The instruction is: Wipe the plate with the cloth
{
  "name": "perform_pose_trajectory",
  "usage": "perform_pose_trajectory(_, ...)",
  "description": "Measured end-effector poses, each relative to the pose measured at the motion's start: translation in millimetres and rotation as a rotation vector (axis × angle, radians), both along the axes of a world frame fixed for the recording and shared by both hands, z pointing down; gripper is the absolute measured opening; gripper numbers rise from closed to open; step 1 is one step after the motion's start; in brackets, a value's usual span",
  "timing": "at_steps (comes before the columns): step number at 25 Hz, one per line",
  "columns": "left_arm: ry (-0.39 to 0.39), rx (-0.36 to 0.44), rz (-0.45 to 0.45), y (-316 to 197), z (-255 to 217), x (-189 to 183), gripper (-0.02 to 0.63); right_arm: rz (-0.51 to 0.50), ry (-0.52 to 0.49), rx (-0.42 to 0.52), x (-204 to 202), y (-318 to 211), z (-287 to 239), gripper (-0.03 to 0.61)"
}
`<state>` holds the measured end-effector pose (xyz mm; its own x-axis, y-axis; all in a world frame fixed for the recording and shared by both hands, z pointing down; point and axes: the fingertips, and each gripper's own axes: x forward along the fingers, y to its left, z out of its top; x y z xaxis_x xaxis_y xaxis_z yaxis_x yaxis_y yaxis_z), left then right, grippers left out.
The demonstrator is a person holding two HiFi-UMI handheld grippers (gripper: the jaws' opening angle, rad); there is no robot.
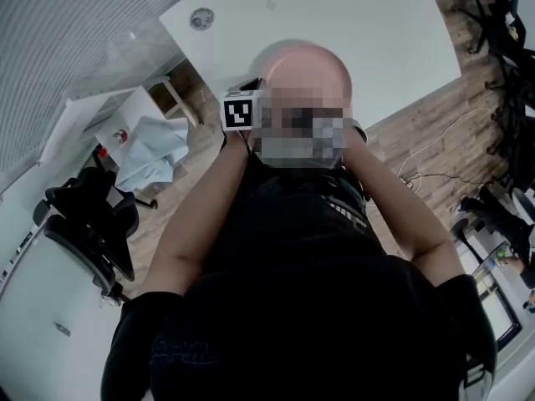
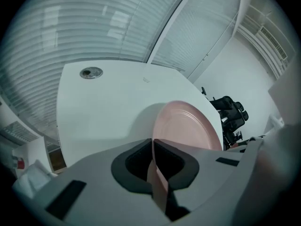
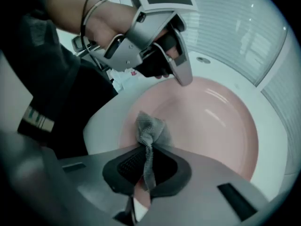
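Left gripper (image 2: 153, 149) had its 2 jaws clamped narrow on the rim of the pink plate (image 2: 189, 125), which rose tilted on edge from the jaws, over the white table (image 2: 106, 109). Right gripper (image 3: 146, 157) was pinched shut on a grey cloth (image 3: 150, 132); the bunched end of the cloth stuck out past the jaws and lay against the plate's inner face near the lower rim. A black office chair (image 2: 230, 112) stood beyond the table's far edge.
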<state>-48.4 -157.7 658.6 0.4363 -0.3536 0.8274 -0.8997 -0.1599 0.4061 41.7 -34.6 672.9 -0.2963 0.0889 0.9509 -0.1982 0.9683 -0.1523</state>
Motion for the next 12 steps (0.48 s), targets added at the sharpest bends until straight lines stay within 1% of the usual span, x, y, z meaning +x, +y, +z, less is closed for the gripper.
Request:
perform_pose_trajectory(3, -0.004, 0.001, 0.013, 0.6, 0.3, -0.4, 0.026, 0.021, 0.118, -0.03, 45.3, -0.6, 3.5, 0.034)
perform_pose_trajectory(6, -0.006, -0.008, 0.041, 2.1, 0.1, -0.4, 0.026, 0.075, 0.252, -0.01, 86.7, -31.5, 5.8, 0.034)
perform_pose_trajectory(9, -0.014, -0.007, 0.066, 3.0, -1.1, 0.0, 0.026, 0.106, 0.32, 0.079, 105.1, -81.1, 7.0, 0.034)
perform_pose_trajectory(12, -0.012, -0.005, 0.082, 3.4, -1.3, 2.4, 0.026, 0.122, 0.315, 0.18, 97.0, -130.9, 7.6, 0.034)
